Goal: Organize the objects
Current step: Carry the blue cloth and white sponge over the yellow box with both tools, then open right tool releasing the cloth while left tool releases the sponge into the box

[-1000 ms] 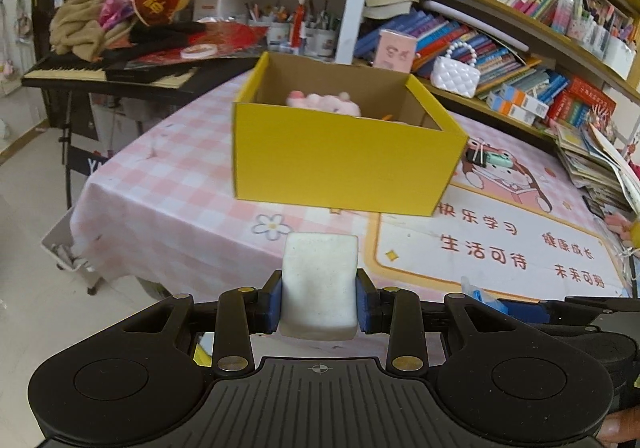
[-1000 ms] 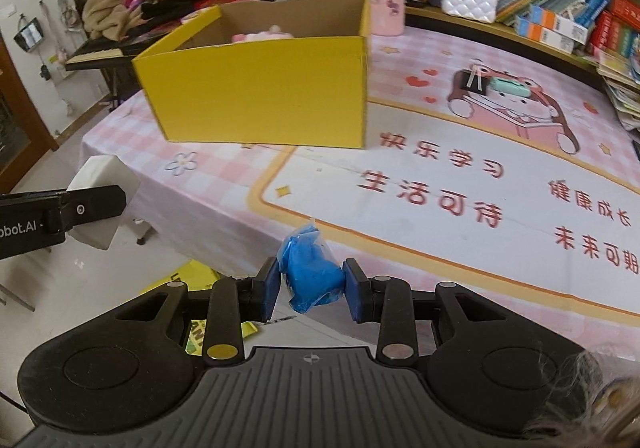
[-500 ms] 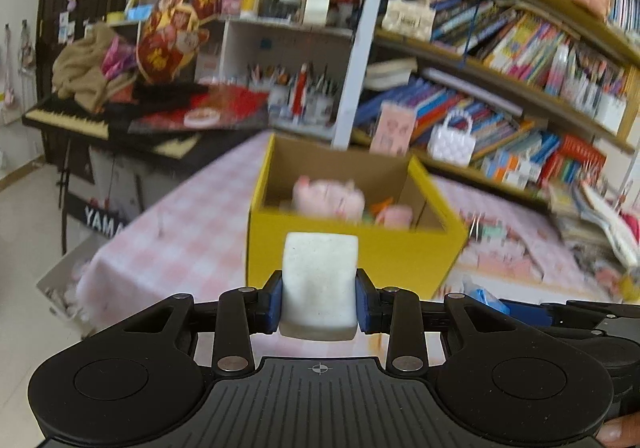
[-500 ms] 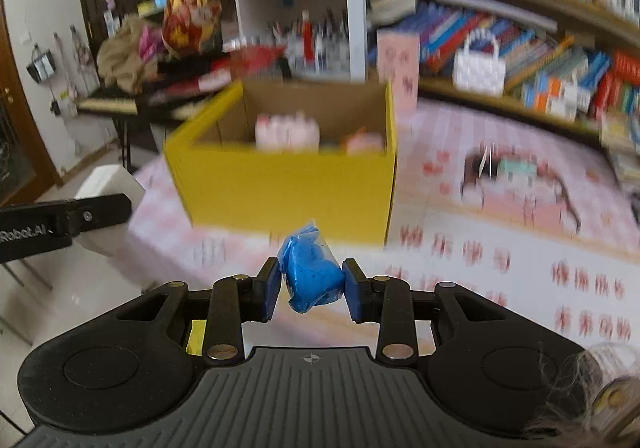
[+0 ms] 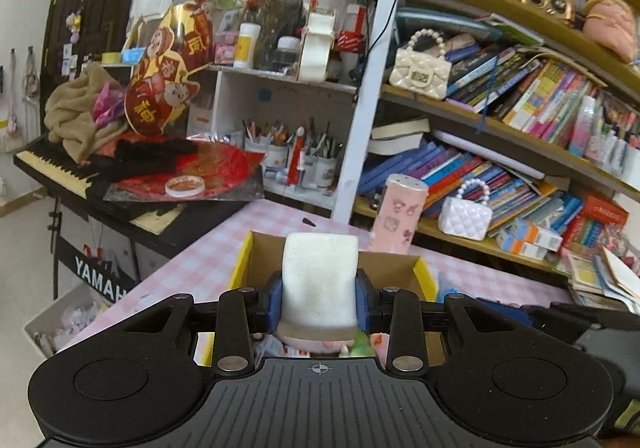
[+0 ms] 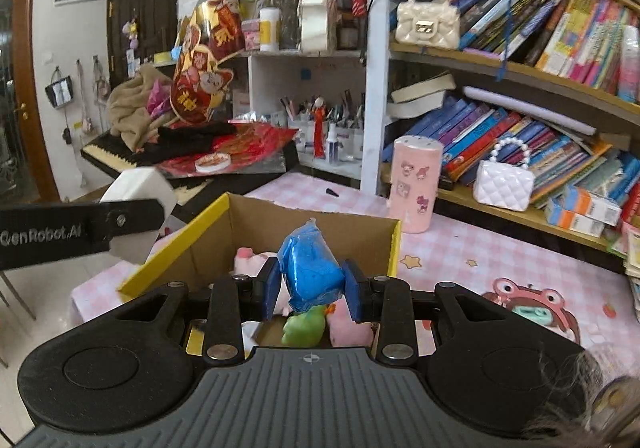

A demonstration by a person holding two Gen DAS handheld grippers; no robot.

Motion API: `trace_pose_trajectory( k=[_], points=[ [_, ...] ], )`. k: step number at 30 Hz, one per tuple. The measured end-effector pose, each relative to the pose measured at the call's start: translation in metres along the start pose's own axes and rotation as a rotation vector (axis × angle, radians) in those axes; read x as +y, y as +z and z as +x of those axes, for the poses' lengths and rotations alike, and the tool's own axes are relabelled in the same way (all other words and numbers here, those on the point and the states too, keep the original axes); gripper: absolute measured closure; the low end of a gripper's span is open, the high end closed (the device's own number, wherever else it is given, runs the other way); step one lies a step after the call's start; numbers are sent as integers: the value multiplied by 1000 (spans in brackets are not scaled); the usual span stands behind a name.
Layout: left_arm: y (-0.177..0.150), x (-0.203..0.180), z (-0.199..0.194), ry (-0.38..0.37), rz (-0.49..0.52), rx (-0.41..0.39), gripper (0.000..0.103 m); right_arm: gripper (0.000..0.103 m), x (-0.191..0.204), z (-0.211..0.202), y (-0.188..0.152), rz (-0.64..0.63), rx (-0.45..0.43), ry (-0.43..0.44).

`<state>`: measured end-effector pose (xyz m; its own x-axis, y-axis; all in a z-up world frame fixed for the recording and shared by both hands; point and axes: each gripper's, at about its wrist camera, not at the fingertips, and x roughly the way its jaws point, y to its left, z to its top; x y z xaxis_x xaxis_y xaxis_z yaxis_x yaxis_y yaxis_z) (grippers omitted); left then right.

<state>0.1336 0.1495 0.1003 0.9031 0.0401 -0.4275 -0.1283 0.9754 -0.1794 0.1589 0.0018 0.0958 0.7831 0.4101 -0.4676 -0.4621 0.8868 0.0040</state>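
Note:
My left gripper [image 5: 319,306] is shut on a white foam block [image 5: 319,280], held over the near rim of the yellow cardboard box [image 5: 242,262]. In the right wrist view my right gripper [image 6: 311,288] is shut on a blue wrapped lump [image 6: 310,268] above the same yellow box [image 6: 176,248]. Inside the box lie a pink plush toy [image 6: 250,260], a green toy [image 6: 304,328] and another pink toy [image 6: 348,330]. The left gripper with its white block [image 6: 138,188] shows at the left edge of that view, beside the box's left wall.
The box stands on a pink checked tablecloth [image 6: 460,252]. A pink cylindrical container [image 6: 416,184] stands behind it. Bookshelves [image 6: 540,96] with white handbags fill the right. A cluttered keyboard piano [image 5: 72,168] stands at the left, beyond the table's edge.
Both grippers have risen and come forward from the table's front to over the box. Each still holds its object, and the box's inside has come into view.

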Motion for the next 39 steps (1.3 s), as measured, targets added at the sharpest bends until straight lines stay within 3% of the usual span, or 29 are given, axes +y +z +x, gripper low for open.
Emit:
trace_pose_trajectory(
  k=[17, 29, 33, 35, 37, 39],
  points=[
    [-27, -6, 96, 84, 54, 211, 70, 72, -16, 100, -30, -200, 193, 73],
    [-48, 2, 124, 108, 73, 354, 69, 71, -12, 124, -27, -274, 252, 89],
    [-49, -1, 120, 100, 74, 350, 65, 68, -10, 124, -26, -281, 271, 91],
    [-45, -1, 112, 105, 76, 328, 56, 66, -14, 119, -25, -242, 262, 82],
    [-37, 0, 99, 102, 77, 268, 41, 64, -20, 109, -22, -191, 236, 74],
    [-27, 0, 83, 72, 73, 213, 39, 60, -26, 96, -18, -138, 201, 73]
  ],
)
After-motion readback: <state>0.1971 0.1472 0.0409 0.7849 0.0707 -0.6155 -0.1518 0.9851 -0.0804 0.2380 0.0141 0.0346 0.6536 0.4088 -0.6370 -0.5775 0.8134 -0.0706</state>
